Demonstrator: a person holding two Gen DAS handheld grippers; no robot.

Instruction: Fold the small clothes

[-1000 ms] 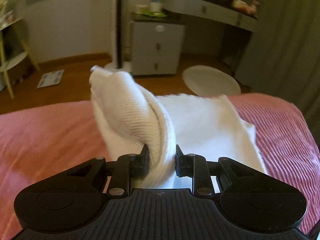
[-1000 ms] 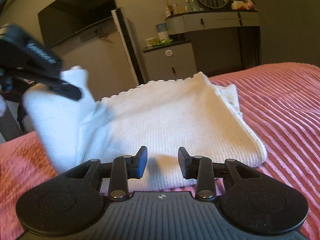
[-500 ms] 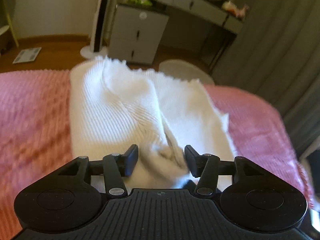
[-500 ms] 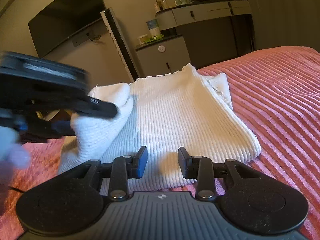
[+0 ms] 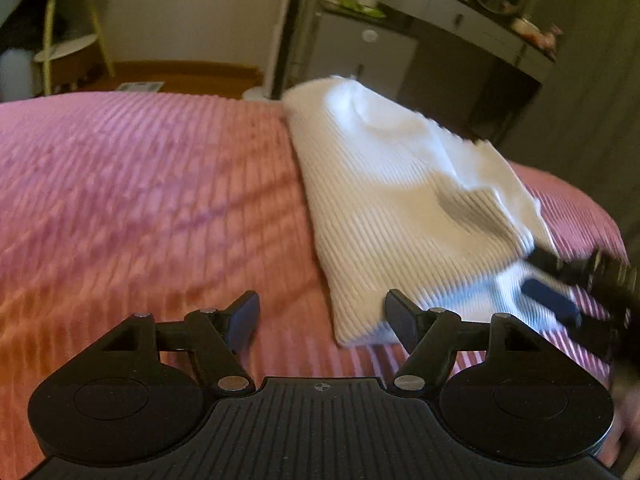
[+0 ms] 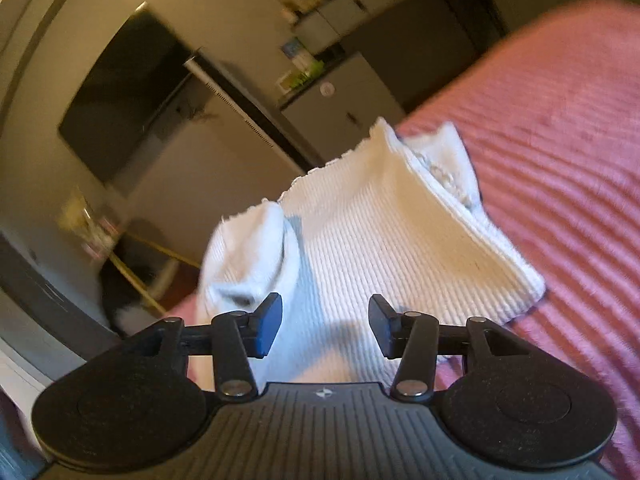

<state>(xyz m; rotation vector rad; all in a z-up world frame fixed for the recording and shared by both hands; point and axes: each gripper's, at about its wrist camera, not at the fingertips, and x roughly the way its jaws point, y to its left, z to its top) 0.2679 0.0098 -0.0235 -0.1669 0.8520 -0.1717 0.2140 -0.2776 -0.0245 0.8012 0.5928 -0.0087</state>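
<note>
White ribbed knit cloth garment (image 5: 404, 200), soft and matt; pink corduroy-like ridged bedspread (image 5: 140, 184), plush; matt black plastic left gripper (image 5: 322, 318) with ridged body and shiny metal rivets

A pink ribbed bedspread (image 5: 140, 184) covered the bed. Beyond stood a grey drawer cabinet (image 5: 360, 52), a dark dressing table (image 5: 472, 28), wooden floor (image 5: 180, 76) and a wall-mounted television (image 6: 124, 92).

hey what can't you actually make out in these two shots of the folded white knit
- White knit, left wrist view: near right corner hidden behind the right hand-held gripper, blurred.
- Right wrist view: near edge hidden behind the gripper body.
- Garment type: unclear, folded.
- Dresser items: too small.
</note>
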